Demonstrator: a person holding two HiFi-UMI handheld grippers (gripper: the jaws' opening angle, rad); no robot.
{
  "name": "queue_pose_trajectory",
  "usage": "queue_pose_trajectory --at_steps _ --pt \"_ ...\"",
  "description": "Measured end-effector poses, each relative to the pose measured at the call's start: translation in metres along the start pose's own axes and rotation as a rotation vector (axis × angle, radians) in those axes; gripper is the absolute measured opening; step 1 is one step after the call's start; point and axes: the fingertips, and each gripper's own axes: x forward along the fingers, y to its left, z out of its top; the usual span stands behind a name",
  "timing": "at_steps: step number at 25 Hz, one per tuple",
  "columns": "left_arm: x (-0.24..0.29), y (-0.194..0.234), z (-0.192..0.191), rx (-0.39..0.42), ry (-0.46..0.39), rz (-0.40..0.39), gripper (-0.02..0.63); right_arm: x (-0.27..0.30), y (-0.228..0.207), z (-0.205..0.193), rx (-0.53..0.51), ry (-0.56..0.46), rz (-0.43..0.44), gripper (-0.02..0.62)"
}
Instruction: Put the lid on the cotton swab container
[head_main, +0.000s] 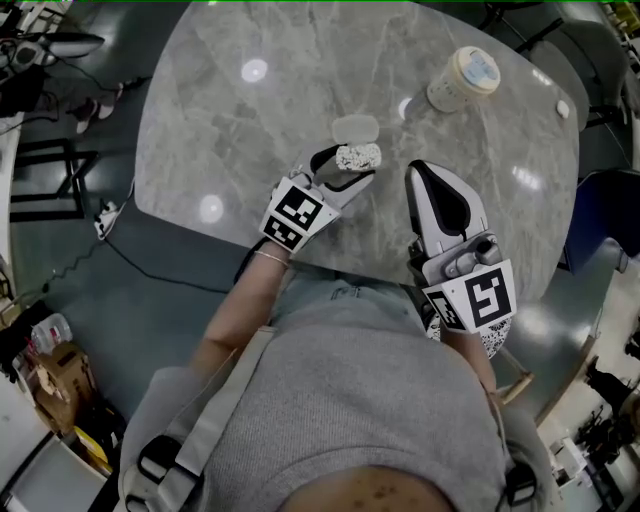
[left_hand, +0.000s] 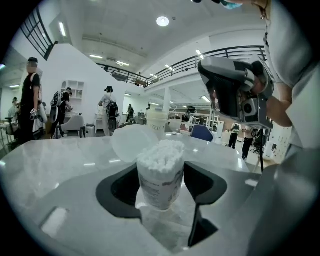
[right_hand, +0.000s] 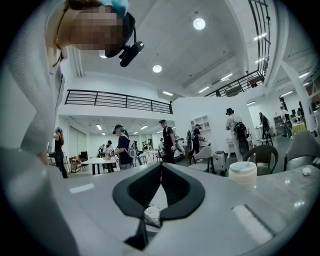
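The cotton swab container (head_main: 358, 155) is a small clear tub packed full of white swabs, with its top uncovered. My left gripper (head_main: 345, 166) is shut on it just above the table's near edge; in the left gripper view the container (left_hand: 160, 177) stands upright between the two jaws. Its round translucent lid (head_main: 355, 127) lies flat on the table just beyond, and shows as a pale lid (left_hand: 133, 142) behind the tub. My right gripper (head_main: 419, 170) hovers to the right of the container, shut and holding nothing, its tips meeting (right_hand: 161, 168).
A large cream jar (head_main: 463, 79) with a bluish lid stands at the far right of the grey marble table (head_main: 230, 120); the same jar (right_hand: 242, 175) shows in the right gripper view. People and furniture fill the hall behind.
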Motion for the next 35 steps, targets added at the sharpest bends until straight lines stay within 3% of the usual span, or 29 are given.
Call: queue_pose_trajectory --at_steps 14,35 --pt "-0.029 -0.002 0.045 0.042 -0.012 0.002 0.275 0.000 0.011 0.010 -0.013 -0.028 0.024 -0.003" --pt "-0.066 -0.023 0.116 0.071 -0.028 -0.071 0.273 -0.003 0.019 0.026 -0.045 -0.062 0.045 -0.003"
